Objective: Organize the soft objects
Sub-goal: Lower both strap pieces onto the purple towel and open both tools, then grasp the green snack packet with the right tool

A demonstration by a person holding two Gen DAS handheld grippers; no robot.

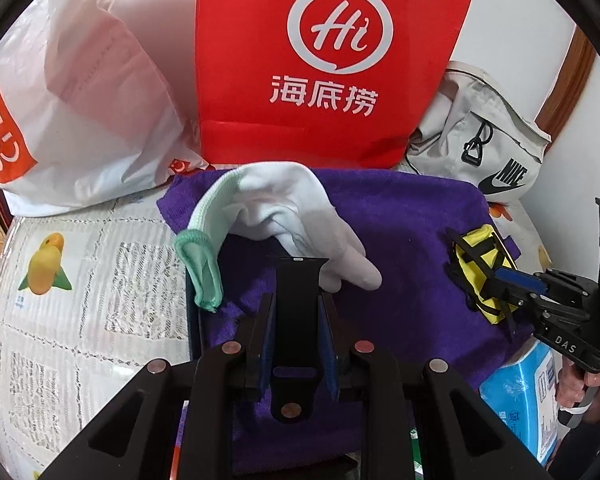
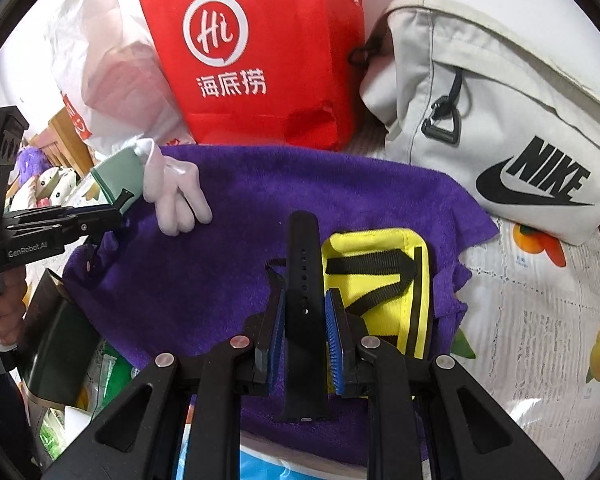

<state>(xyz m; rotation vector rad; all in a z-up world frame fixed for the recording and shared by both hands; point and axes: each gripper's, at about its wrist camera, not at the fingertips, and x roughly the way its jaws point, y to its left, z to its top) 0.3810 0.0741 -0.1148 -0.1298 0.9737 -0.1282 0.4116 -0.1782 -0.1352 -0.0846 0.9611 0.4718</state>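
A white wall backs a surface (image 1: 84,280) covered with a cloth printed with fruit and text, and a purple towel (image 1: 412,240) spread on it serves as the landmark here. Behind the towel stand a red bag (image 1: 320,60) with a white "Hi" logo, a white plastic bag (image 1: 80,100) to its left and a pale Nike pouch (image 2: 500,120) to its right.

On the towel's far left part lies a white glove (image 1: 284,208) with a mint-green cuff. On the towel's right part lies a yellow pouch (image 2: 380,280) crossed by black straps.

The left gripper (image 1: 296,304) is above the towel just in front of the glove, its jaws closed on a short black strap piece (image 1: 298,300) that stands between the blue pads. The right gripper (image 2: 304,312) is above the towel beside the yellow pouch, its jaws closed on a longer black strap with holes (image 2: 304,280).

A blue packet (image 1: 524,392) pokes out from under the towel's near right corner.
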